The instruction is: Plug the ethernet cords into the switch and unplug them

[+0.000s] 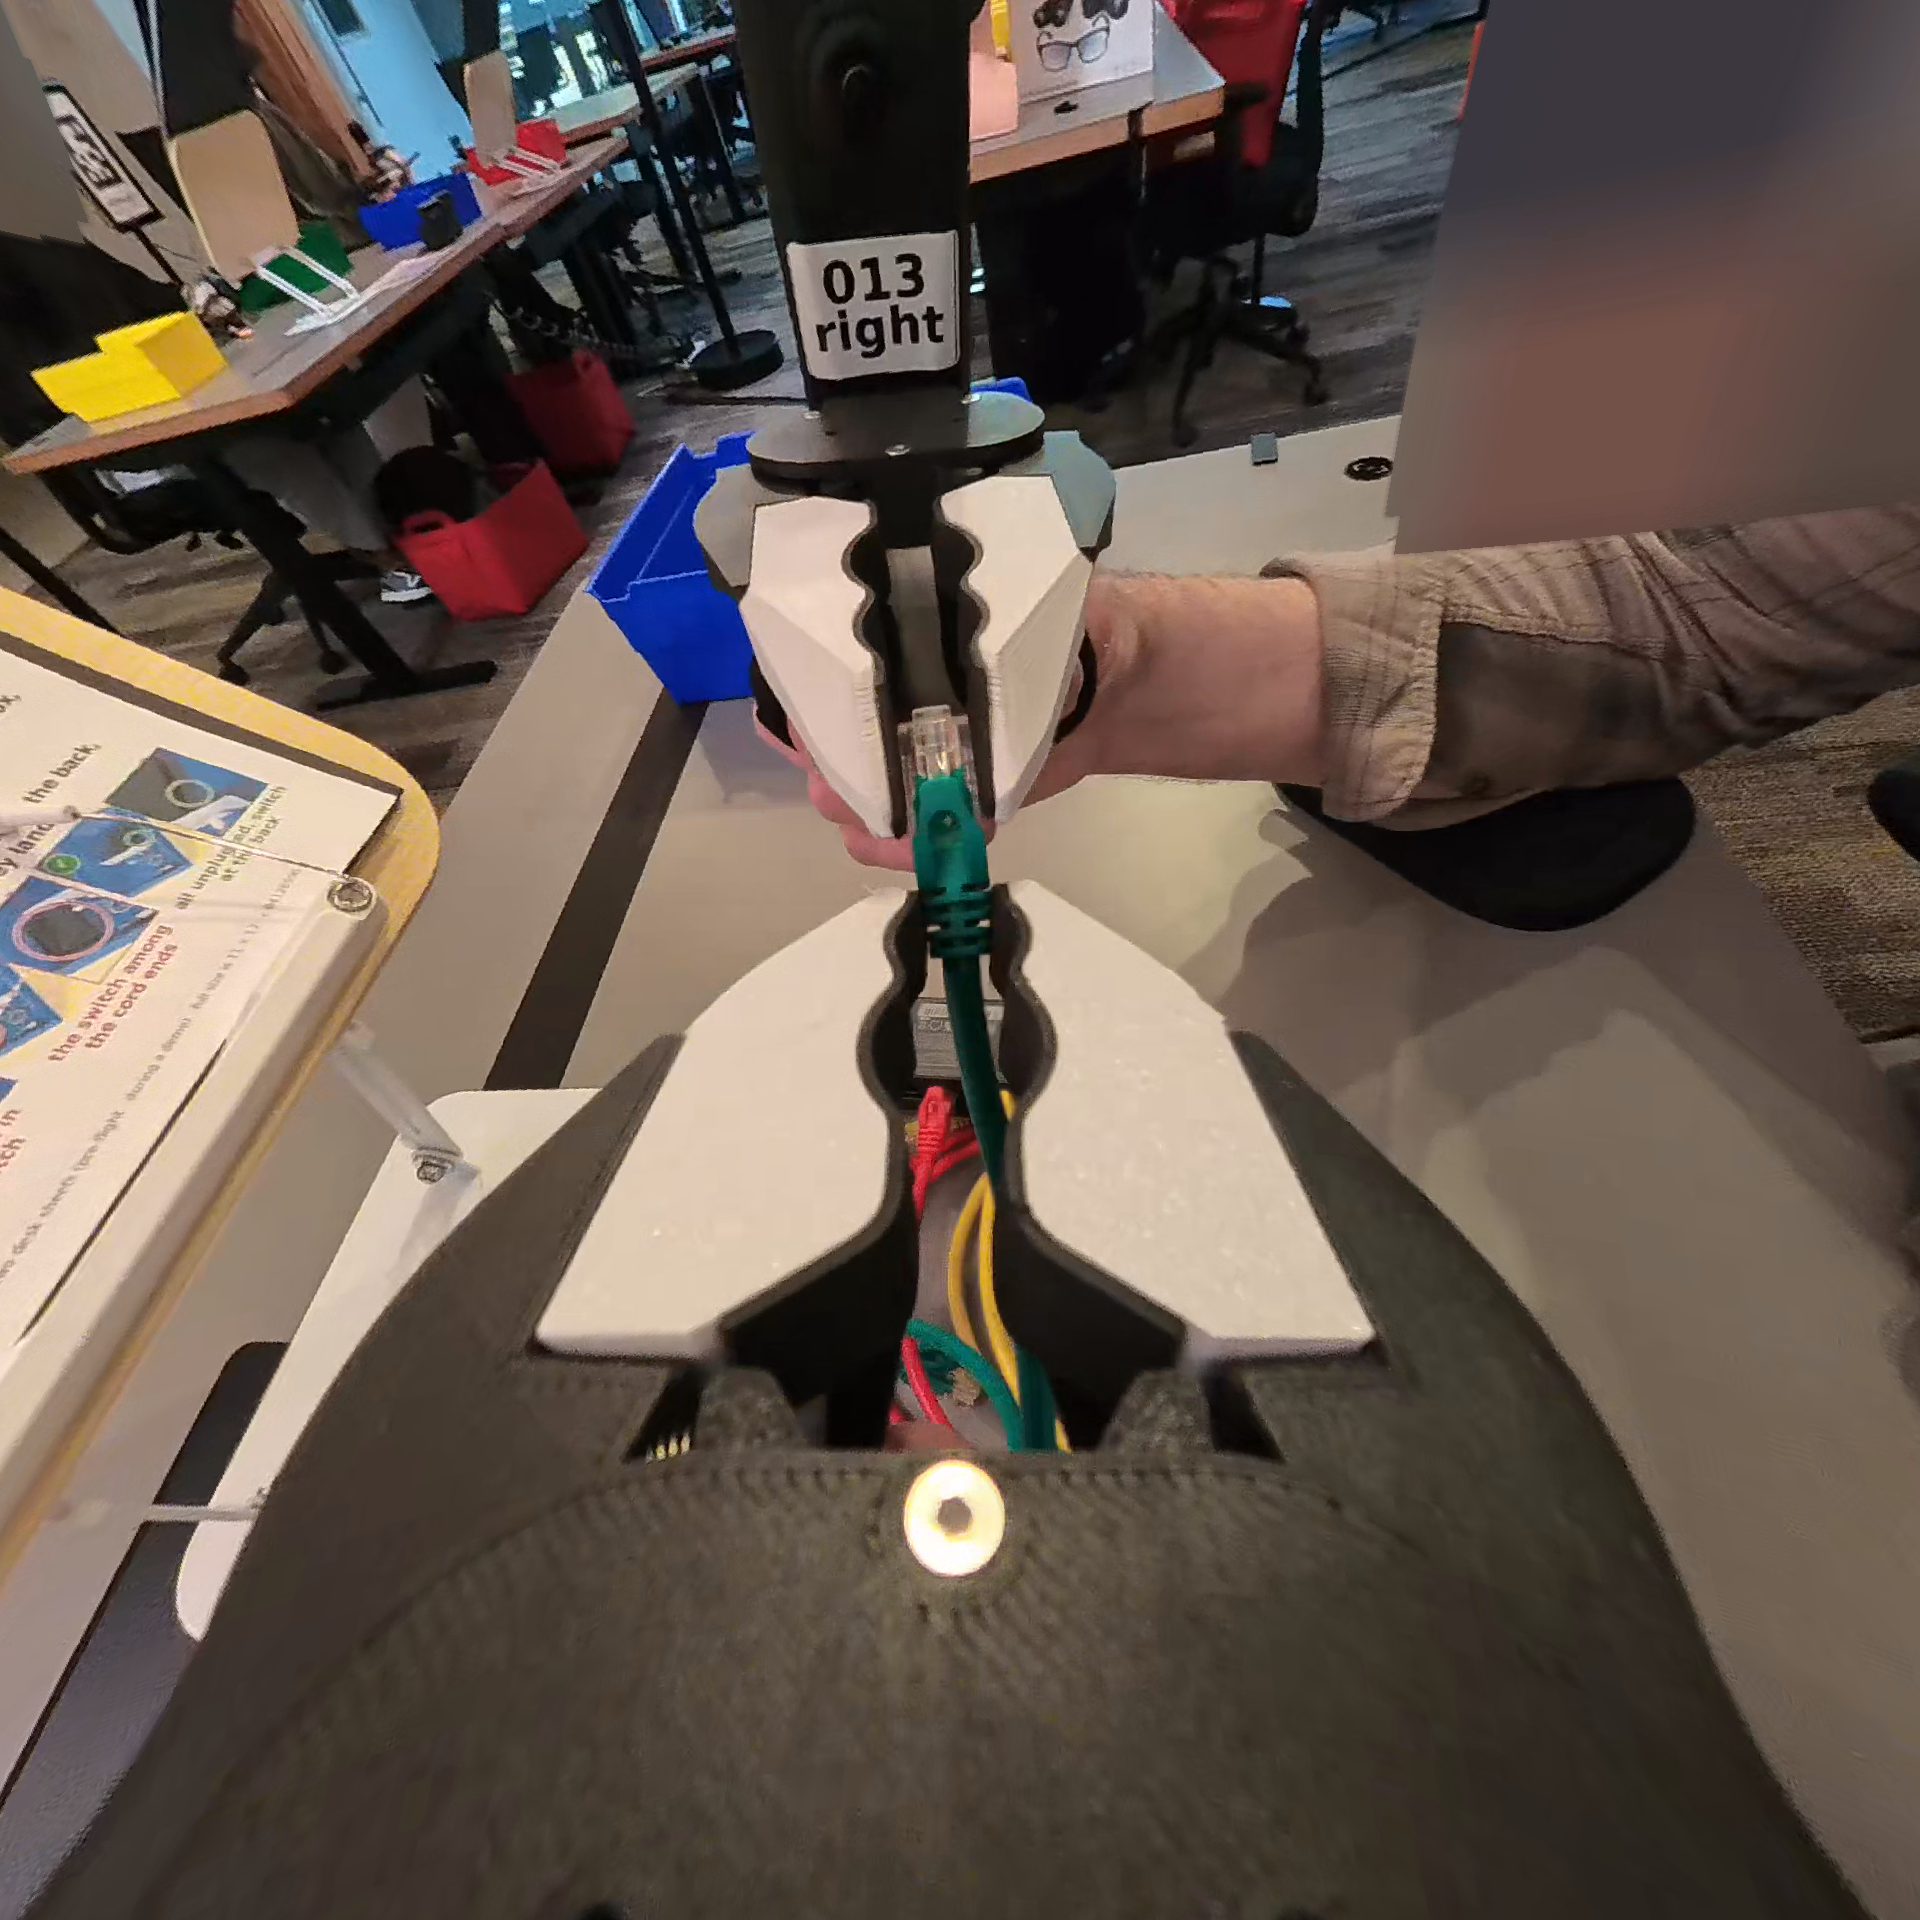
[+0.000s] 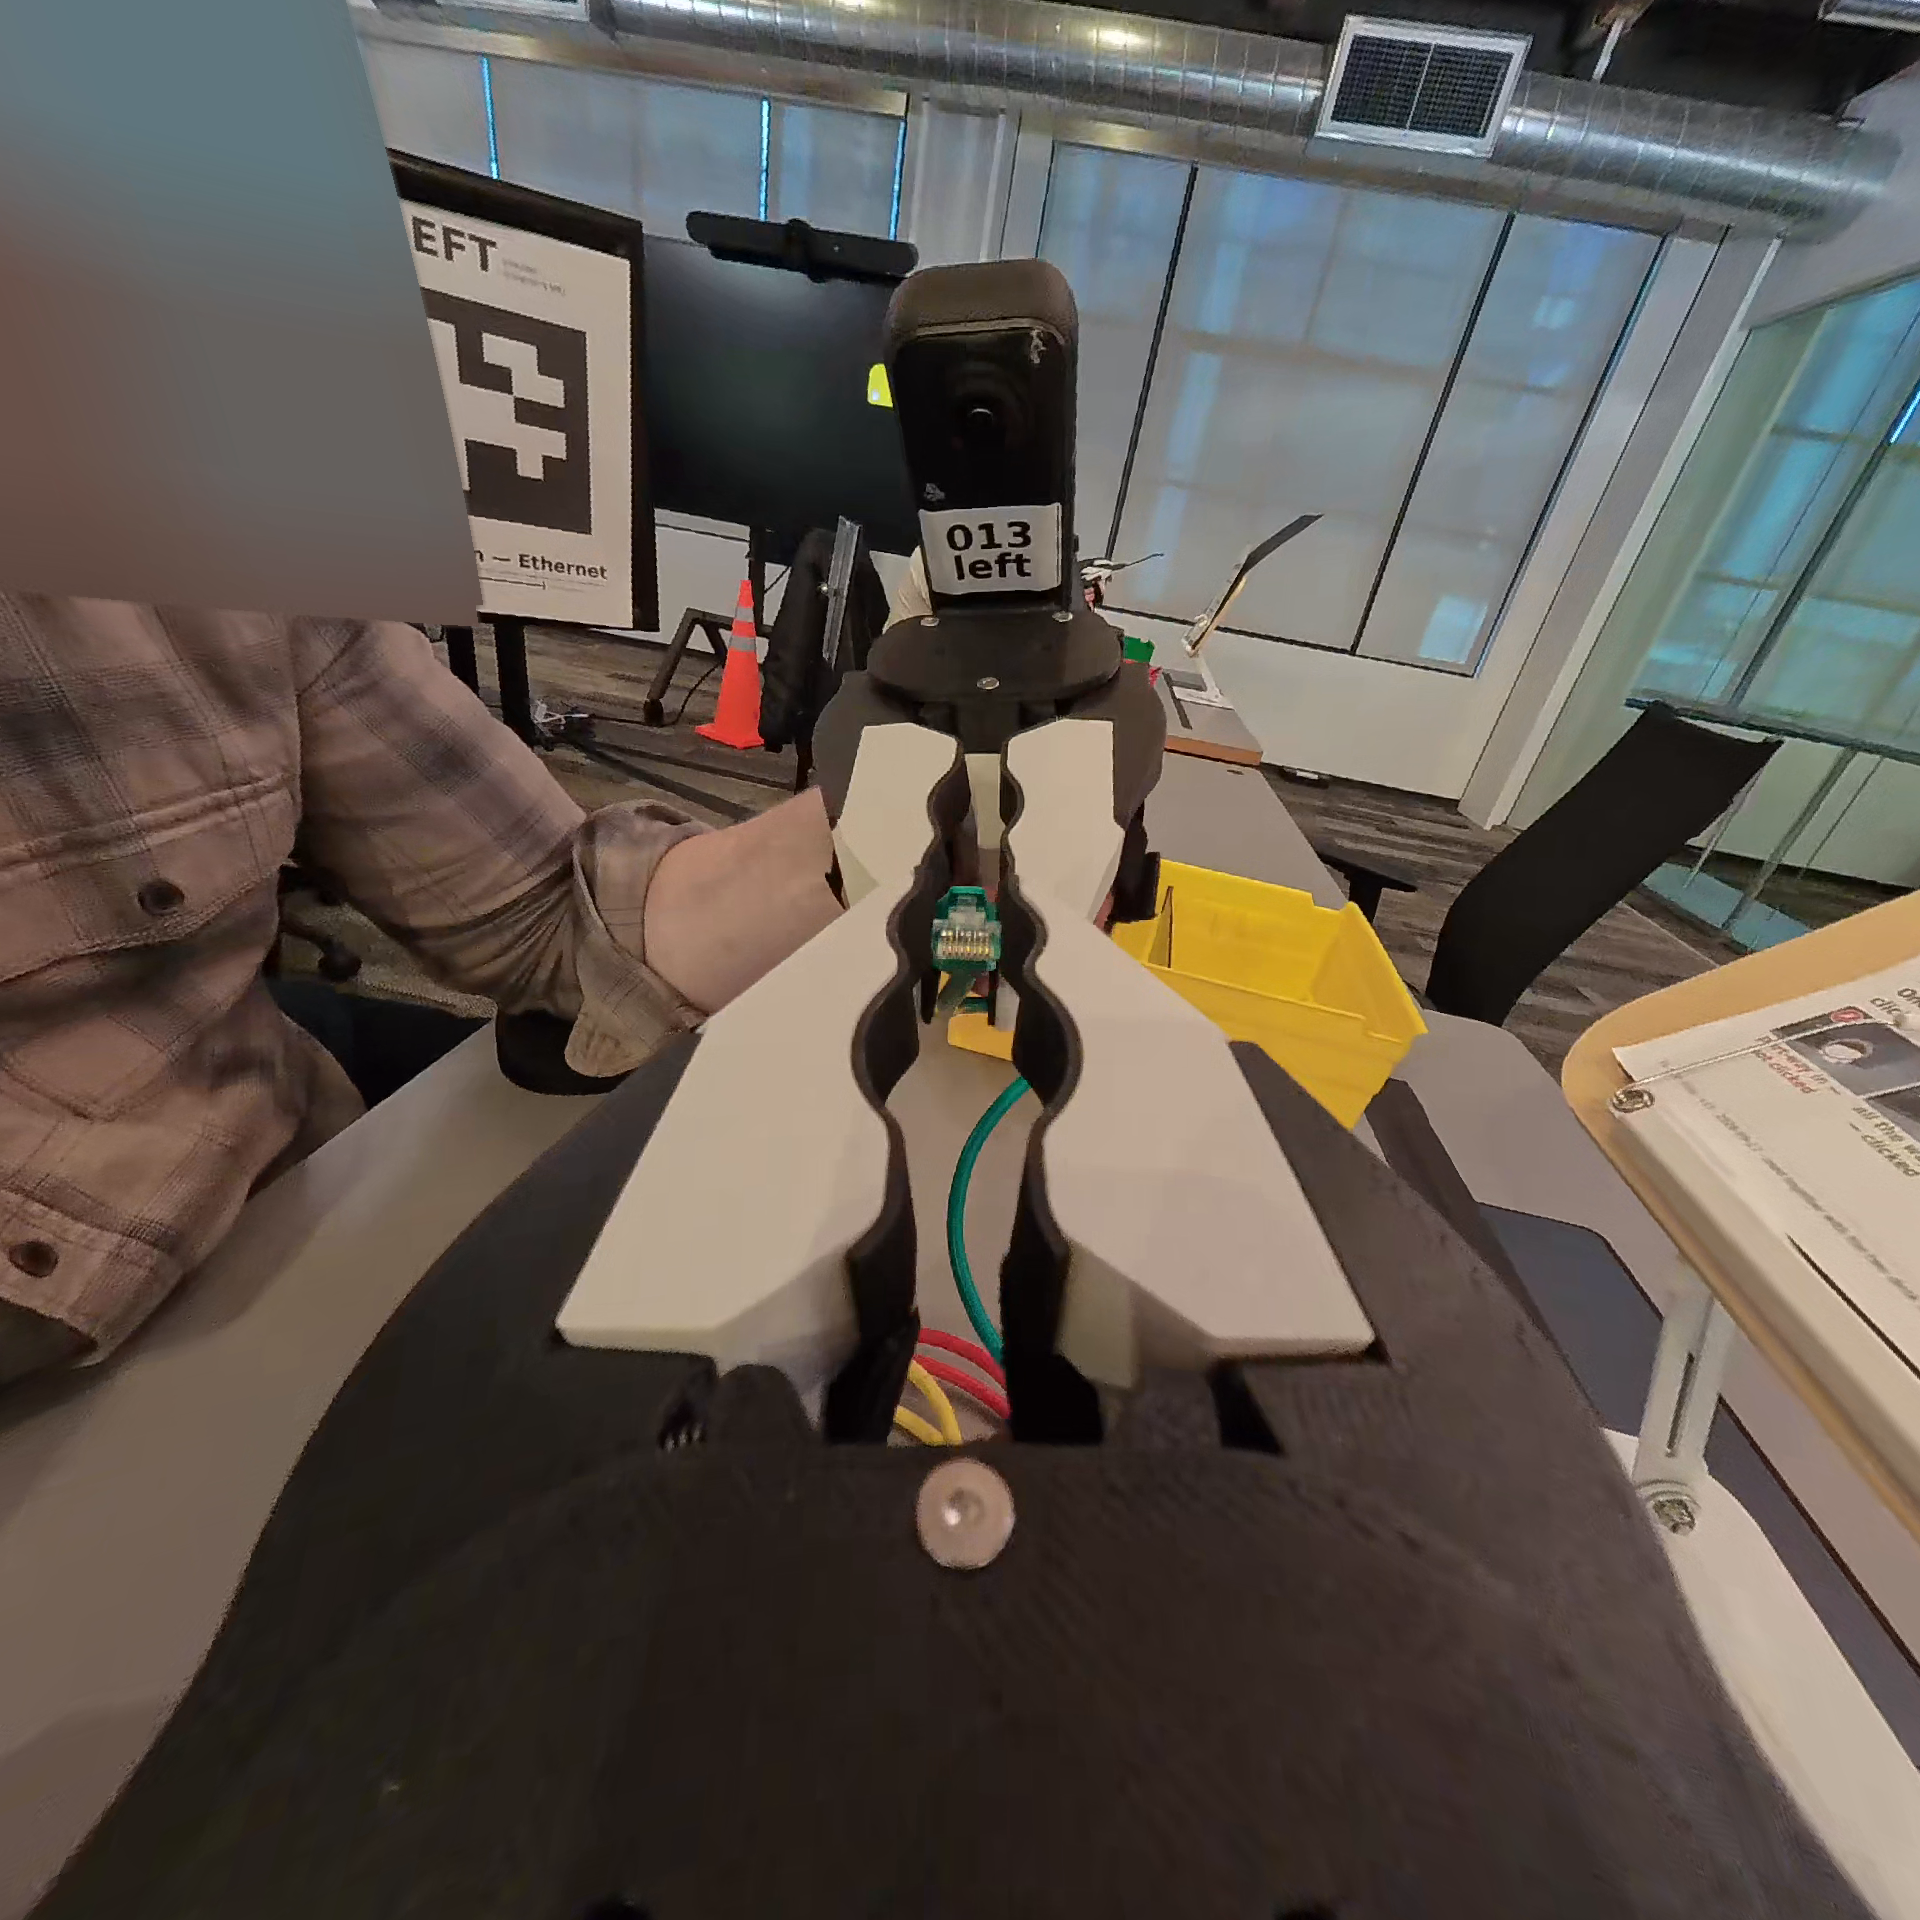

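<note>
A green ethernet cord (image 1: pixel 971 1039) rises from the table between my two grippers, which face each other. My left gripper (image 1: pixel 956 920) is shut on the cord's green boot (image 1: pixel 951 873). My right gripper (image 1: pixel 940 764) is closed around the clear plug (image 1: pixel 935 743) at the cord's end. In the right wrist view, the plug (image 2: pixel 966 925) points at the camera between the right gripper's (image 2: pixel 966 914) tips, with the left gripper (image 2: pixel 971 831) just behind. Through the left fingers' gap I see a small grey box (image 1: pixel 951 1029), apparently the switch, with red (image 1: pixel 935 1127) and yellow (image 1: pixel 982 1247) cords below.
A blue bin (image 1: pixel 655 613) stands behind the right gripper. A yellow bin (image 2: pixel 1278 977) stands behind the left gripper. An instruction board (image 1: pixel 156 935) on a stand is at the table's side and also shows in the right wrist view (image 2: pixel 1766 1091). The person's plaid sleeve (image 1: pixel 1507 665) reaches in. My two grippers' fingertips are within a few centimetres of each other.
</note>
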Demonstrator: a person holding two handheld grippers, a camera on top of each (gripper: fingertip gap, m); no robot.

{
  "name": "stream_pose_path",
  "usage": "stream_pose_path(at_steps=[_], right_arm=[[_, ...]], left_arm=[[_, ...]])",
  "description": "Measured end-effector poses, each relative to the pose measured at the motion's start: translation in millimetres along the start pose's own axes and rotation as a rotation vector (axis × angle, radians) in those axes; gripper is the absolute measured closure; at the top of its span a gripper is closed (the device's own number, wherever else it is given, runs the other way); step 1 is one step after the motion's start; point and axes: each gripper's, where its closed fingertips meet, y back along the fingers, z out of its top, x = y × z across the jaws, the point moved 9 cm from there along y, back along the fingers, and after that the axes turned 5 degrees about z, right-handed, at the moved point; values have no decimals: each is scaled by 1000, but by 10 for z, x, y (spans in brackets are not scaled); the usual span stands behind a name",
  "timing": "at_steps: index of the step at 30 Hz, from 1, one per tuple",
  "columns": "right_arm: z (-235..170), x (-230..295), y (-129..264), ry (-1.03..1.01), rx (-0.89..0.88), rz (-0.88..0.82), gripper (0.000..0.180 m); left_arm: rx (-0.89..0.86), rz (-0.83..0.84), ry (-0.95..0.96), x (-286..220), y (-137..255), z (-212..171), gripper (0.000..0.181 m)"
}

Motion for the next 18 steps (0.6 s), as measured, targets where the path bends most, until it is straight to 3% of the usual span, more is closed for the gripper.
stream_pose_path(at_steps=[3,6,8,12,16,18], right_arm=[[12,-34,27,31,45,-50,169],[121,-16,71,158,171,-177,152],[201,53,59,336,364,-286,142],[179,188,-142,771,924,-475,135],[16,197,-387,962,1156,-521,143],[-79,178,-446,986,1176,-510,147]], left_arm=[[25,32,19,21,-19,-3,170],[47,40,80,80,7,-33,170],[85,62,119,132,37,-65,170],[144,65,207,195,60,-128,170],[206,38,254,189,25,-183,170],[222,20,266,171,11,-188,170]])
